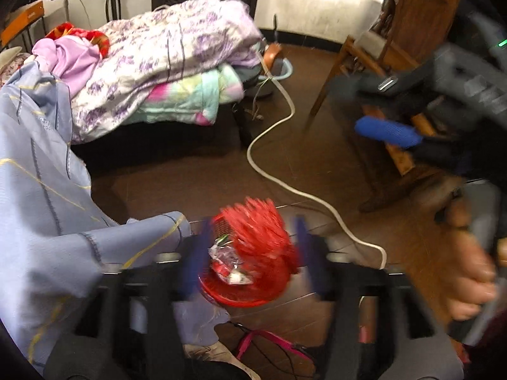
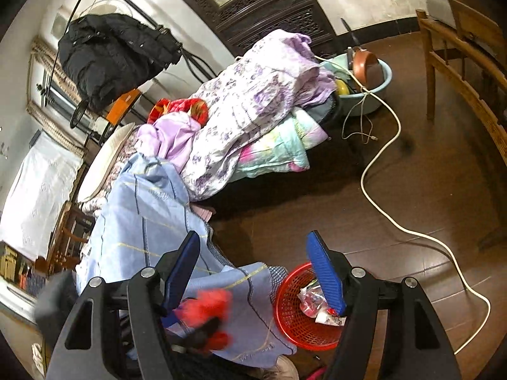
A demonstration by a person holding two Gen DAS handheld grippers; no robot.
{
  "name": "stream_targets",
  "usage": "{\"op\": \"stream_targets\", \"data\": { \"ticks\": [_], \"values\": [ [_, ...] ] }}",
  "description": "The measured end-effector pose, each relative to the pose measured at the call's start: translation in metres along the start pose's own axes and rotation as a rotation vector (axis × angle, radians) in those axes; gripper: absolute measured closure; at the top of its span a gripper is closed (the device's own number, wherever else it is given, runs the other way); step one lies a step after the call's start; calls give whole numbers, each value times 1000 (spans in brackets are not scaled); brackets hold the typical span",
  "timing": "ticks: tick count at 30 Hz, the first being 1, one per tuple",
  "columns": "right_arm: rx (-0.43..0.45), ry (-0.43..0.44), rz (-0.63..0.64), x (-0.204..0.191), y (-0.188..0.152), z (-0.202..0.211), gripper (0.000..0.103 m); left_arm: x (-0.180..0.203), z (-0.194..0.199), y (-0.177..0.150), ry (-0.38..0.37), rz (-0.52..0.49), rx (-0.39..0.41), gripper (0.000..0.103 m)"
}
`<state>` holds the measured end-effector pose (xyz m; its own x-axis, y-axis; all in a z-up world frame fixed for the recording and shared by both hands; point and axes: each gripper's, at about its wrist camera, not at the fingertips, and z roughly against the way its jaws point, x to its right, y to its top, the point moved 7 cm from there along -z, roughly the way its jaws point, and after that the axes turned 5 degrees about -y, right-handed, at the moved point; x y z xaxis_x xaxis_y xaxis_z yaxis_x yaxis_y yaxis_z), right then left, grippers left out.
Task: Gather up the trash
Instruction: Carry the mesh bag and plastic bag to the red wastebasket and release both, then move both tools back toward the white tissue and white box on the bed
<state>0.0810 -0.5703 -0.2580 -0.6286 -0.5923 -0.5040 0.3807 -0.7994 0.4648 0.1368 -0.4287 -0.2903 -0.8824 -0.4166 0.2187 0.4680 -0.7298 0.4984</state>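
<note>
Red mesh basket [image 1: 250, 262] of crumpled wrappers [image 1: 229, 261] sits below the left gripper [image 1: 250, 253], jaws apart, empty; right gripper [image 2: 253, 272] likewise open.

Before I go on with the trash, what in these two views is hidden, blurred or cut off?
- Red blur in the left wrist view: motion blur; whether it is trash or part of the basket cannot be told.
- Basket contents, right wrist view: partly behind the right gripper finger.
- Red blur, right wrist view: smeared, unidentifiable.
- White cable: its end is lost near the frame edge.
</note>
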Motion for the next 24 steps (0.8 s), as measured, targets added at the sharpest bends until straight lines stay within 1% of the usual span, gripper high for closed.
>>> {"op": "stream_targets", "data": {
  "ticks": [1, 2, 3, 4, 6, 9, 11, 16, 20, 24],
  "values": [
    [3, -1, -2, 1, 0, 0, 34, -3, -9, -4, 26, 2, -4, 30],
    [7, -3, -5, 3, 1, 1, 34, -6, -17, -8, 33, 14, -35, 30],
    [9, -3, -5, 3, 2, 2, 34, -7, -21, -9, 21, 24, -56, 30],
    [12, -4, -5, 3, 2, 3, 34, -8, -21, -9, 2, 33, -58, 30],
    [15, -5, 1, 2, 2, 3, 34, -14, -17, -8, 3, 52, -39, 25],
    [12, -7, 13, -2, 0, 4, 34, -24, -14, -11, 19, 91, -33, 25],
    [14, -13, 24, -6, -1, 6, 34, -23, -10, -11, 29, 97, -24, 25],
    [23, -45, 38, -16, -3, 16, 34, -17, -1, -10, 58, 73, 6, 23],
    [46, -94, 64, -27, -6, 30, 32, -8, 10, -7, 74, 44, 41, 21],
    [80, -135, 72, -35, -9, 46, 26, 2, 25, -6, 98, 14, 80, 18]
  ]
}}
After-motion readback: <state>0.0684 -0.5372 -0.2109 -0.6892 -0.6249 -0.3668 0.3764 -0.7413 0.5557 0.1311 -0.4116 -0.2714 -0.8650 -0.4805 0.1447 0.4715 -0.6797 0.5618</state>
